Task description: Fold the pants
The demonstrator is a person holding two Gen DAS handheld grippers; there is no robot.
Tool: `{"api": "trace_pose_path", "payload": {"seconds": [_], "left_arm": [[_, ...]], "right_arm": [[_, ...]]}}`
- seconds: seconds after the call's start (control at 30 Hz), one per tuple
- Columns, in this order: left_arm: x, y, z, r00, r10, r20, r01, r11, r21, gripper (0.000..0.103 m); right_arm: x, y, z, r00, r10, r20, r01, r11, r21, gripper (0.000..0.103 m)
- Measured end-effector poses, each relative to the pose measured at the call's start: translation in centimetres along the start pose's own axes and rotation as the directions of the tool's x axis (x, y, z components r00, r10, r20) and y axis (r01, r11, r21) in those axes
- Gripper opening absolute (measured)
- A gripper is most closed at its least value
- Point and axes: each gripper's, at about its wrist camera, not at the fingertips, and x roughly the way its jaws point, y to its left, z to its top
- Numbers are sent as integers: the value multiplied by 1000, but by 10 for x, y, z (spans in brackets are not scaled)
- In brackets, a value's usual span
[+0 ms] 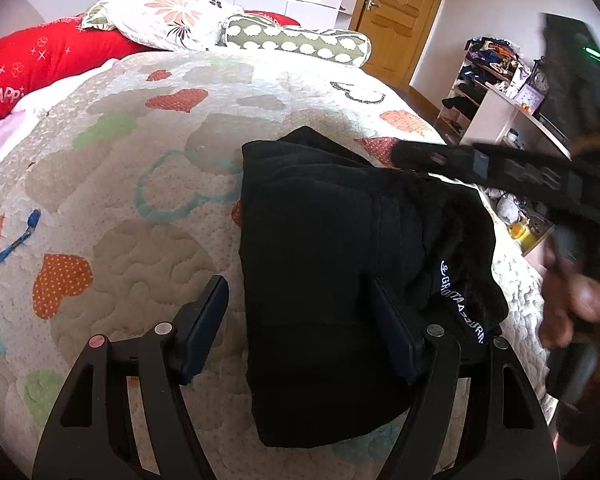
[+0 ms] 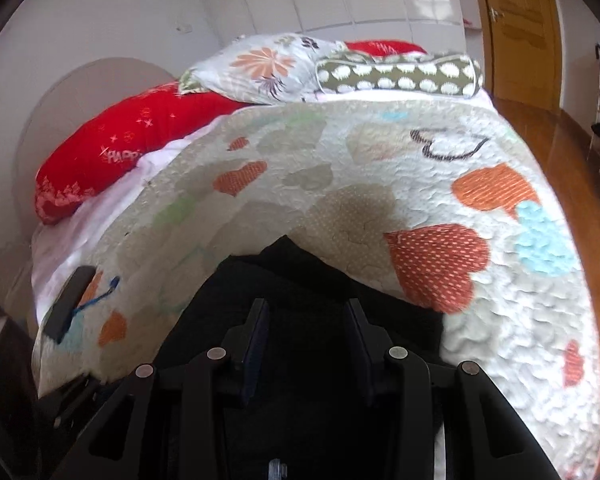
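In the left wrist view the black pants (image 1: 332,264) lay folded into a compact bundle right of centre on the heart-patterned quilt (image 1: 140,160), their lower edge partly hidden behind the left gripper (image 1: 300,328). Its jaws stood wide apart and gripped nothing; the left finger hung over bare quilt, the right one over the dark cloth, though contact could not be judged. A white-lettered label (image 1: 462,304) showed on the bundle's right side, too curved to read. At the right edge the right gripper (image 1: 500,172) was blurred, and its jaws could not be made out there, with the hand (image 1: 580,312) holding it smeared and cut off. The right wrist view showed that gripper (image 2: 306,332) with jaws parted a moderate way, empty, above the pants (image 2: 292,272), which merged with the black fingers so their outline was lost. A red pillow (image 2: 140,140) lay at upper left.
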Motion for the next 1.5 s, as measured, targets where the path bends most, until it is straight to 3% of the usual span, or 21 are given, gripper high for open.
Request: {"api": "trace_pose_path", "payload": {"seconds": [0.2, 0.4, 0.5, 0.8, 0.93, 1.1, 1.5], "left_arm": [[-1, -2, 0, 1000, 22, 1, -22, 1000, -1, 74], [0, -6, -1, 999, 43, 7, -43, 999, 8, 74], [-1, -9, -1, 998, 60, 12, -61, 998, 19, 74], [-1, -15, -1, 994, 106, 21, -107, 994, 35, 75], [-1, -17, -2, 992, 127, 22, -127, 991, 45, 75], [-3, -21, -2, 988, 152, 34, -154, 986, 68, 75], [-6, -22, -3, 986, 157, 48, -159, 985, 60, 75]], "right_arm": [[-25, 3, -30, 1000, 4, -21, -5, 999, -35, 37], [-25, -1, -66, 996, -38, -76, 34, 998, -46, 38], [-25, -5, -79, 996, -59, -60, 55, 997, -54, 38], [-47, -7, -82, 997, -58, -57, 56, 998, -42, 38], [-41, -15, -93, 996, -54, -69, 54, 999, -4, 46], [-42, -20, -99, 998, -36, -57, 38, 999, 29, 47], [-58, -17, -90, 999, -31, -43, 33, 999, 28, 47]]}}
